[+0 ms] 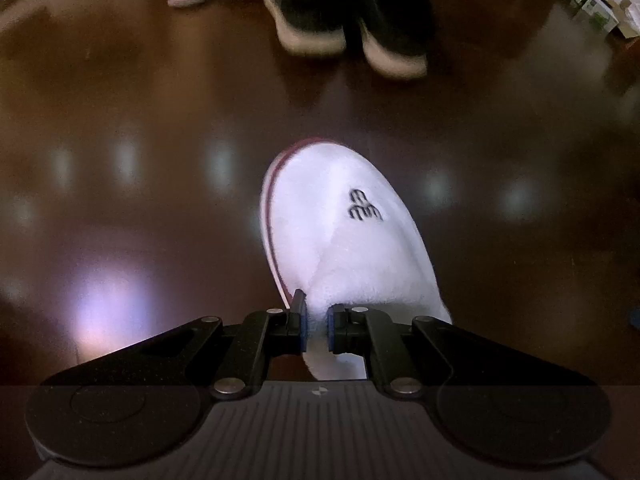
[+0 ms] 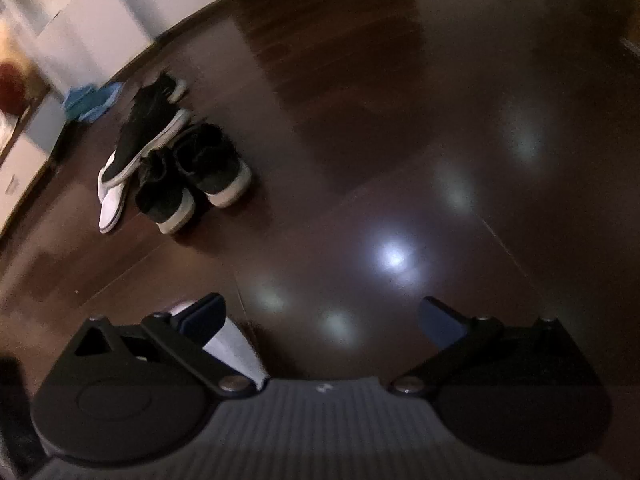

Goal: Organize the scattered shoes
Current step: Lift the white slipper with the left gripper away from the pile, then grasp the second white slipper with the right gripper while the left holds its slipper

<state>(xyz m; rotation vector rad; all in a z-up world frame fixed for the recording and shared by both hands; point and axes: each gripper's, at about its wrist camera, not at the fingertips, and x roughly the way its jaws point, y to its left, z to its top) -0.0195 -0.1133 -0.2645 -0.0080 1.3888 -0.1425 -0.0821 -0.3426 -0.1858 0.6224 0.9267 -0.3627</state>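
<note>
two grippers over a dark wood floor [image 1: 120,120]. left gripper [image 1: 316,326]: jaws nearly closed, pinching the rear edge of a white slipper [image 1: 344,232] at lower centre. right gripper [image 2: 320,320]: jaws wide apart, holding nothing. black sneakers [image 2: 192,176] and a second white slipper [image 2: 112,208] sit grouped at centre left.

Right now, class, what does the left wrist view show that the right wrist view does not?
Left only: the closed left gripper pinching the white terry slipper's heel, its dark embroidered logo visible. Right only: the open, empty right gripper, a black slip-on shoe lying across a second white slipper, and blue cloth. Both: the black sneaker pair on dark wooden floor.
</note>
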